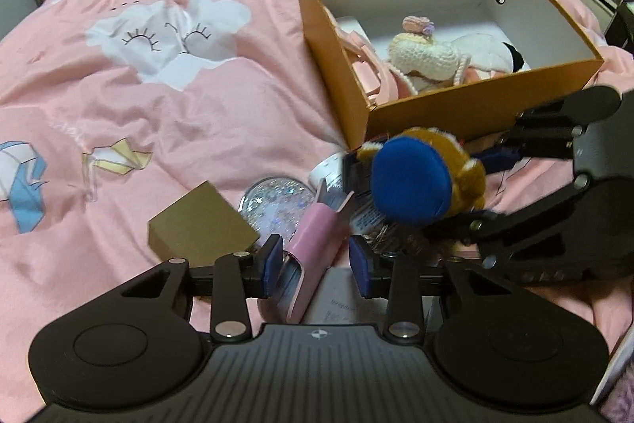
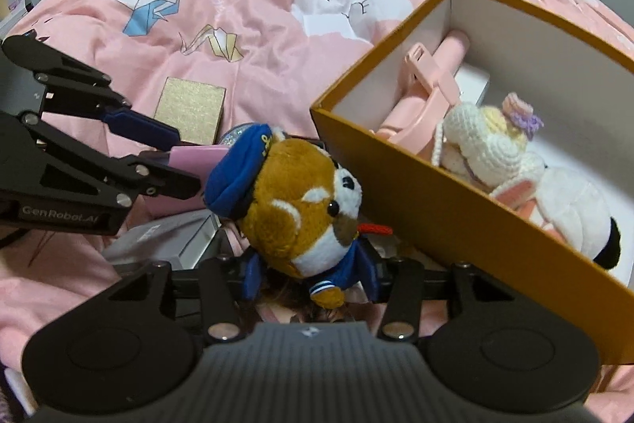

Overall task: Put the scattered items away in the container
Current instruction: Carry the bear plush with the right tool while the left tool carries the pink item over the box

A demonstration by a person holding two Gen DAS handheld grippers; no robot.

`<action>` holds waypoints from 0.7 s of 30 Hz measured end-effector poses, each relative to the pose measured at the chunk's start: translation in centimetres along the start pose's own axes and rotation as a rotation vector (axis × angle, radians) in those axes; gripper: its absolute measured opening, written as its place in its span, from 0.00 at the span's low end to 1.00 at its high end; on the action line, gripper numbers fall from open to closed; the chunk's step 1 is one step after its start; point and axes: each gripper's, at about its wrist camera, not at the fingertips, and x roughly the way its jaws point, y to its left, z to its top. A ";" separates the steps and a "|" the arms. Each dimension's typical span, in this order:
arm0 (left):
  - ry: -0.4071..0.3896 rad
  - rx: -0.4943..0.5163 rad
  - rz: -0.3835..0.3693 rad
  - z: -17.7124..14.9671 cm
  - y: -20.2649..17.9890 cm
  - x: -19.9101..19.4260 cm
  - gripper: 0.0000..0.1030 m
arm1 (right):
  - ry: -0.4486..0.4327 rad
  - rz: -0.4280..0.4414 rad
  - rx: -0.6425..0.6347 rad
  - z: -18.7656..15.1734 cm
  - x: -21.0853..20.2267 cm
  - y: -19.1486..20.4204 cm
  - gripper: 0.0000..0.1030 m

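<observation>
My left gripper (image 1: 317,266) is clamped on a pink rectangular case (image 1: 313,244), low in the centre of its frame. My right gripper (image 2: 313,274) grips a brown-and-white plush animal in a blue cap (image 2: 301,201), mid-frame. The open orange cardboard box (image 2: 455,209) sits on the pink printed bedspread (image 1: 158,106), right of the plush and already holding a white crocheted doll (image 2: 487,145). A gold flat box (image 1: 200,230) lies at lower left.

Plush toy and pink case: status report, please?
Right tongs shut on plush toy, beside orange box. Left tongs around pink case, grip unclear. Box wall ahead.
</observation>
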 end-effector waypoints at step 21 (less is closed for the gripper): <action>0.047 -0.038 0.001 -0.1 -0.6 1.3 0.29 | -0.027 -0.020 0.019 -0.1 0.4 -0.4 0.44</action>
